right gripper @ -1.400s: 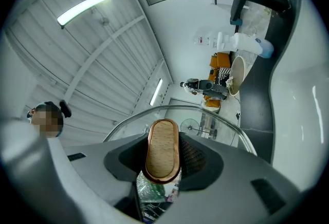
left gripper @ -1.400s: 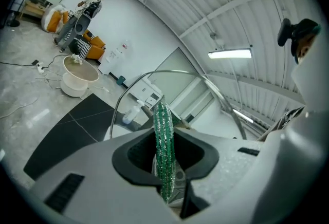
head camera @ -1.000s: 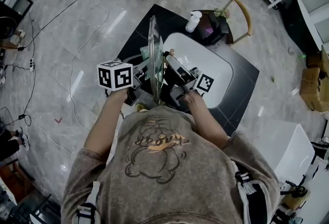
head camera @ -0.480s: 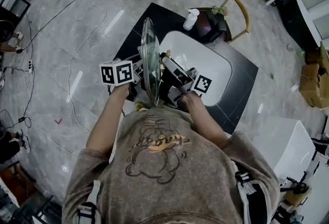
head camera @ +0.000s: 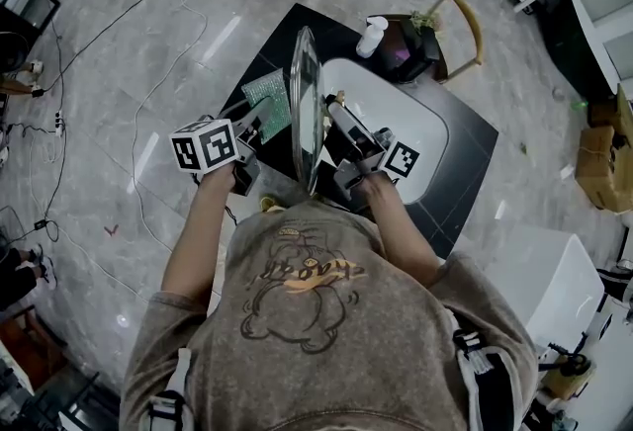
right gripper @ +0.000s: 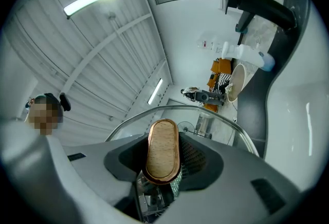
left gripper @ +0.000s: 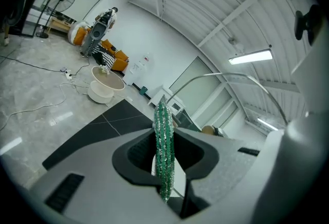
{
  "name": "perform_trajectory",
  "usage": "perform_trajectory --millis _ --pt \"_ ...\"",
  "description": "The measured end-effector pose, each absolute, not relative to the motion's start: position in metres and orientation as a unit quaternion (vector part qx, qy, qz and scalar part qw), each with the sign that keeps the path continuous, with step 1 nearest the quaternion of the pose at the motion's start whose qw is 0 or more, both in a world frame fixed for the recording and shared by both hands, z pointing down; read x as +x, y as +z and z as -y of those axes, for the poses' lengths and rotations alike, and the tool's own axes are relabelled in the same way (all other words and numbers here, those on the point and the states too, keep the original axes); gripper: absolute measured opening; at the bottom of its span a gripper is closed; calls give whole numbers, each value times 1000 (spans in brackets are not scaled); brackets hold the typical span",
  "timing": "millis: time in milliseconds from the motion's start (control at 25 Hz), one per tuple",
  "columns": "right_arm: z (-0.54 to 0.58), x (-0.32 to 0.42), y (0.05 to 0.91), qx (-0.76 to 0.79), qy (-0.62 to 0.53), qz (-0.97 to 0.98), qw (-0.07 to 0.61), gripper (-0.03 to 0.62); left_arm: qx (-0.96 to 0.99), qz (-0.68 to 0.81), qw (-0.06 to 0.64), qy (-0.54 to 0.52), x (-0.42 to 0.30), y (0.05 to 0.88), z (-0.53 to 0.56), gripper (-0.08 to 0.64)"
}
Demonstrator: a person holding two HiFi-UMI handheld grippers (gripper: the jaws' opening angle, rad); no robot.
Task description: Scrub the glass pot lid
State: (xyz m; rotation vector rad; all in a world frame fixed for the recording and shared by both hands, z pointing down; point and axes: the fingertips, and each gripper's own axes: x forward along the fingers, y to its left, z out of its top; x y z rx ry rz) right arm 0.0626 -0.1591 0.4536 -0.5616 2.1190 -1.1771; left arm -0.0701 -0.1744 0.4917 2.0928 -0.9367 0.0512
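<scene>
My left hand-held gripper point(head camera: 255, 120) has just drawn back from the glass pot lid point(head camera: 307, 103). A moment ago its green scrub pad point(head camera: 267, 103) sat pressed against the lid's left face, and now the pad stands at the lid's 9 o'clock, just beside the glass and no longer on it as far as I can tell. The jaws are clenched on the pad, which stands edge-on between them in the left gripper view point(left gripper: 164, 151), with the lid's rim arching past at 2 o'clock. My right hand-held gripper point(head camera: 341, 126) has hardly shifted: it is grasping the lid by its wooden knob point(right gripper: 163, 148), and the lid stands upright on edge, tipped a little straighter than before, above the near end of the white sink point(head camera: 420, 137). I read this as the end of one scrubbing stroke, not the end of the job. The pad is lifted off for a new pass, so I judge that the scrubbing is partway done and that the next move is to bring the pad back onto the glass.
</scene>
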Motion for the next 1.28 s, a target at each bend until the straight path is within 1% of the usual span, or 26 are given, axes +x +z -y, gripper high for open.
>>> perform_trajectory --millis 360,640,880,1080,1280 --pt "162 99 465 -266 -436 -797 322 183 829 384 406 -22 -117 468 164 86" --pt "159 123 469 -304 -417 -798 310 183 834 373 404 -41 -126 451 155 86" --pt "164 111 470 -347 -380 -824 238 183 841 367 395 -40 -125 443 148 86" --pt "170 121 503 -434 -392 -793 170 183 841 366 395 -46 -127 439 148 86" --pt "173 118 507 -489 -346 -794 98 183 839 366 399 -52 -129 438 148 86"
